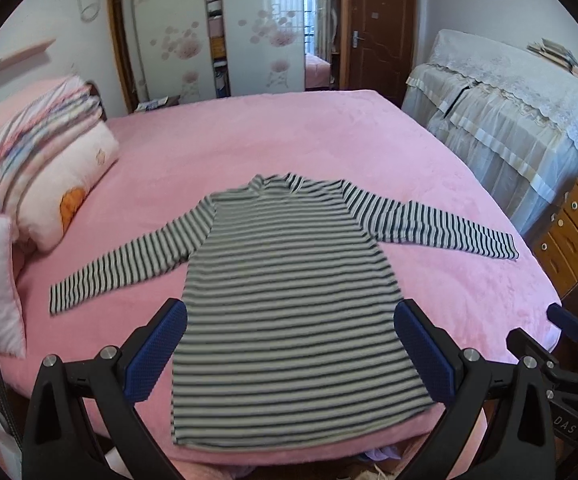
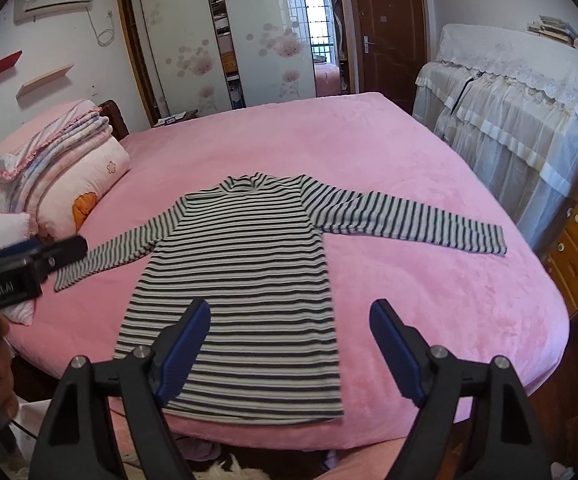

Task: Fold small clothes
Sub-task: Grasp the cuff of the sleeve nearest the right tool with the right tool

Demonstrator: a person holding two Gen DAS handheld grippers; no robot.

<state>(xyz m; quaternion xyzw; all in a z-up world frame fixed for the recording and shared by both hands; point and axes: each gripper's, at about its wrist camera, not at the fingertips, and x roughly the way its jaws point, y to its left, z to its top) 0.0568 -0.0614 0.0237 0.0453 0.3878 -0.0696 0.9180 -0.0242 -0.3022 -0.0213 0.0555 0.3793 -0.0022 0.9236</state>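
A bed (image 1: 329,148) covered in a pink fleece sheet fills most of both views. Beyond its far edge a wardrobe (image 1: 249,28) with flowered sliding doors is seen, and to the right a piece of furniture draped in white lace cloth (image 1: 501,120). At the left side of the bed a stack of folded bedding (image 2: 49,152) is set on a pink pillow (an orange print shows on its side).

A striped long-sleeved shirt (image 1: 289,304) is spread flat near the front edge of the bed, collar pointing away, hem toward the cameras, both sleeves stretched out to the sides. The left sleeve (image 1: 121,268) slants toward the pillows; the right sleeve (image 2: 413,220) reaches toward the draped furniture.

The left gripper (image 1: 291,350) is held wide apart above the lower body of the shirt, with nothing between its blue pads (image 1: 157,354). The right gripper (image 2: 291,346) is likewise spread wide and holds nothing, poised over the shirt's lower right part, its right finger over bare sheet. No contact with the fabric can be made out for either.
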